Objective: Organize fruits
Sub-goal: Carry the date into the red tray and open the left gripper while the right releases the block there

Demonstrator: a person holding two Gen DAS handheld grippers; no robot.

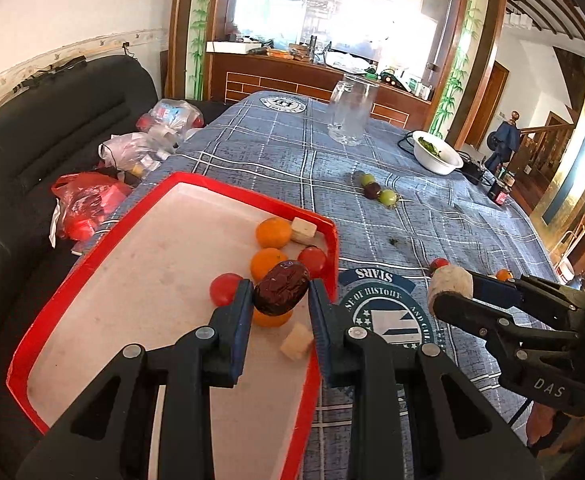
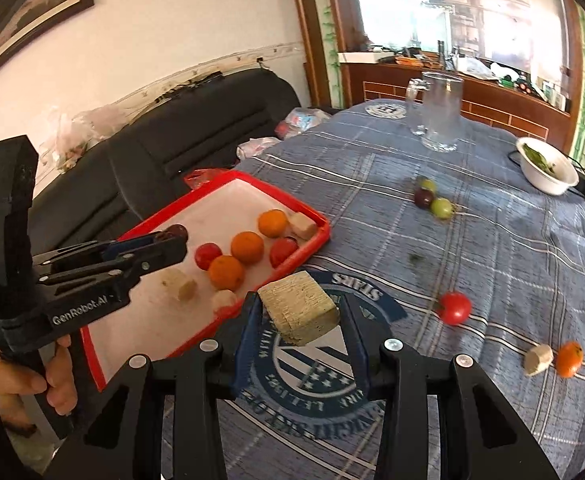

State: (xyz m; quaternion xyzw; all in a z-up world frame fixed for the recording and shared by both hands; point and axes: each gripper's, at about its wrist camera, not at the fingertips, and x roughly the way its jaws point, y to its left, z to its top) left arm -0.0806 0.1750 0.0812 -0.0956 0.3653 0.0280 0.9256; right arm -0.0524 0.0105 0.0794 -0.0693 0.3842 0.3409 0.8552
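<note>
My left gripper (image 1: 280, 294) is shut on a dark red date (image 1: 281, 288) and holds it above the red-rimmed tray (image 1: 92, 264). The tray holds oranges (image 1: 273, 232), red tomatoes (image 1: 225, 289) and pale cut chunks (image 1: 296, 341). My right gripper (image 2: 300, 316) is shut on a pale fibrous chunk (image 2: 298, 312) above the cloth just right of the tray (image 2: 312, 248). Loose on the cloth lie a red tomato (image 2: 454, 307), a pale chunk (image 2: 537, 359), an orange (image 2: 569, 358) and three grapes (image 2: 432, 198).
A glass pitcher (image 2: 438, 114) stands far on the blue plaid tablecloth (image 2: 492, 260). A white bowl (image 2: 548, 172) with greens sits at the far right beside black cables. A black sofa (image 1: 52, 140) with plastic bags lies left of the table.
</note>
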